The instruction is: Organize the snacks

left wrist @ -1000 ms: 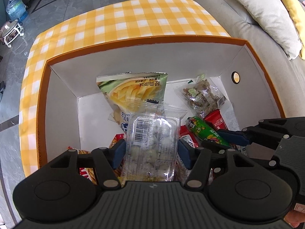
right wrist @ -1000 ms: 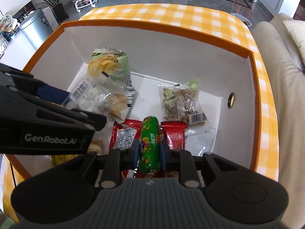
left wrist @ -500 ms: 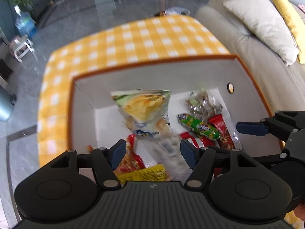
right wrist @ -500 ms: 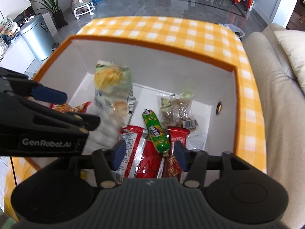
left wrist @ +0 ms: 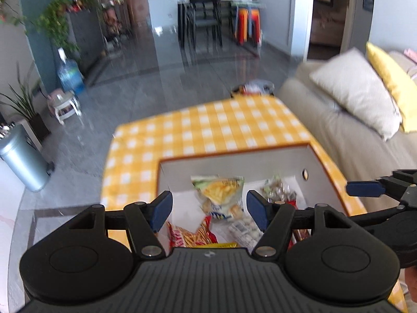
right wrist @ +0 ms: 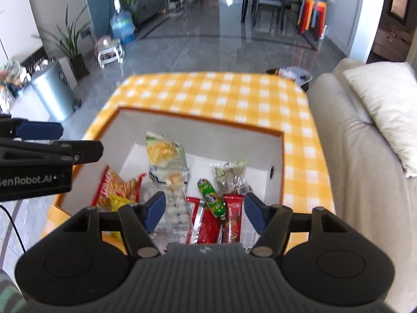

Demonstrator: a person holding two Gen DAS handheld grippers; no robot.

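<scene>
both jaws are standing wide and empty, the right gripper still opening, the left gripper hanging at its nine o'clock. snacks are lying in the box; the green sausage at six o'clock is looking light and slippery, best pinched mid-length.

The open top of the box was left unobstructed — its floor was crowded by snack packets; the checked tablecloth beyond lay bare.
</scene>
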